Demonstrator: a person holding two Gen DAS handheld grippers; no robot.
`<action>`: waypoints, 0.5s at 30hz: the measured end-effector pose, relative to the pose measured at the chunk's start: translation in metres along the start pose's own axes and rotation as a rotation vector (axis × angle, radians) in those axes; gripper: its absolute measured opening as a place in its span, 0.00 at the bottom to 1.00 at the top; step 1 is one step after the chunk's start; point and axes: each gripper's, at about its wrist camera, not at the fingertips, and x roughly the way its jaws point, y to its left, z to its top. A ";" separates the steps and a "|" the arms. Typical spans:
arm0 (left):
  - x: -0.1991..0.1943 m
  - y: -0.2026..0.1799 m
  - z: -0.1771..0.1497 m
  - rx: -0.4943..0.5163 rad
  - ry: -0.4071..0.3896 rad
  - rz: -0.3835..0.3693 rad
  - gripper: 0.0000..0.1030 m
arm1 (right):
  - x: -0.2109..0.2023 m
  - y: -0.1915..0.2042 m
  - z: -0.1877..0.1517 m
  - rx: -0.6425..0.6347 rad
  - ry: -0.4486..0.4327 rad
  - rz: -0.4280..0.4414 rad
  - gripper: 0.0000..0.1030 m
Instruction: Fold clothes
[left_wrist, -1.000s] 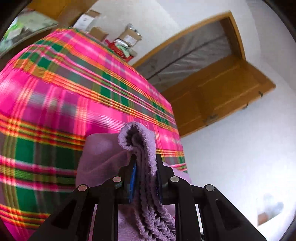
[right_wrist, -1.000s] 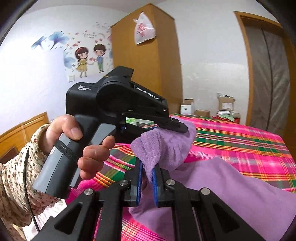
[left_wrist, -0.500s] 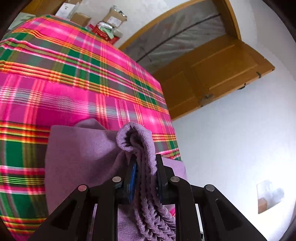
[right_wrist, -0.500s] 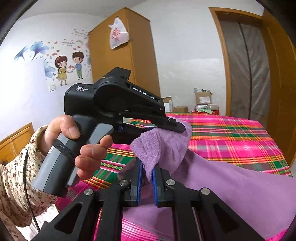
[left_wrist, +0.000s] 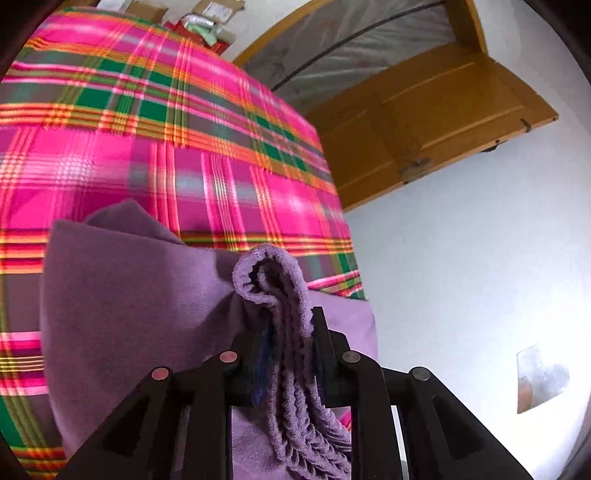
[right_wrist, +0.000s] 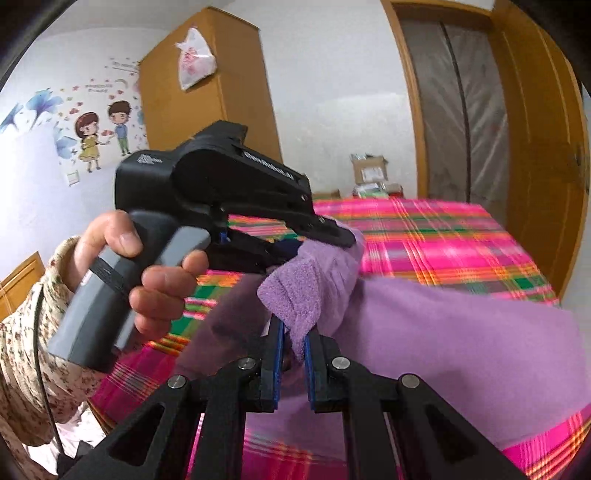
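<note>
Mid-fold: both grippers, left and right, clamp bunched edges of the purple garment lifted over the plaid bed; not yet laid flat or finished.

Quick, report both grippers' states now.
Left gripper: shut on the purple garment.
Right gripper: shut on the purple garment.
</note>
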 end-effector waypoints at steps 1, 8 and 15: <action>0.004 0.001 0.000 -0.002 0.008 0.004 0.20 | 0.002 -0.004 -0.003 0.012 0.014 -0.005 0.10; 0.013 0.004 -0.001 -0.006 0.014 -0.012 0.28 | 0.006 -0.030 -0.017 0.091 0.060 -0.005 0.10; -0.028 0.016 -0.002 -0.037 -0.118 -0.007 0.28 | 0.005 -0.050 -0.029 0.183 0.103 0.030 0.12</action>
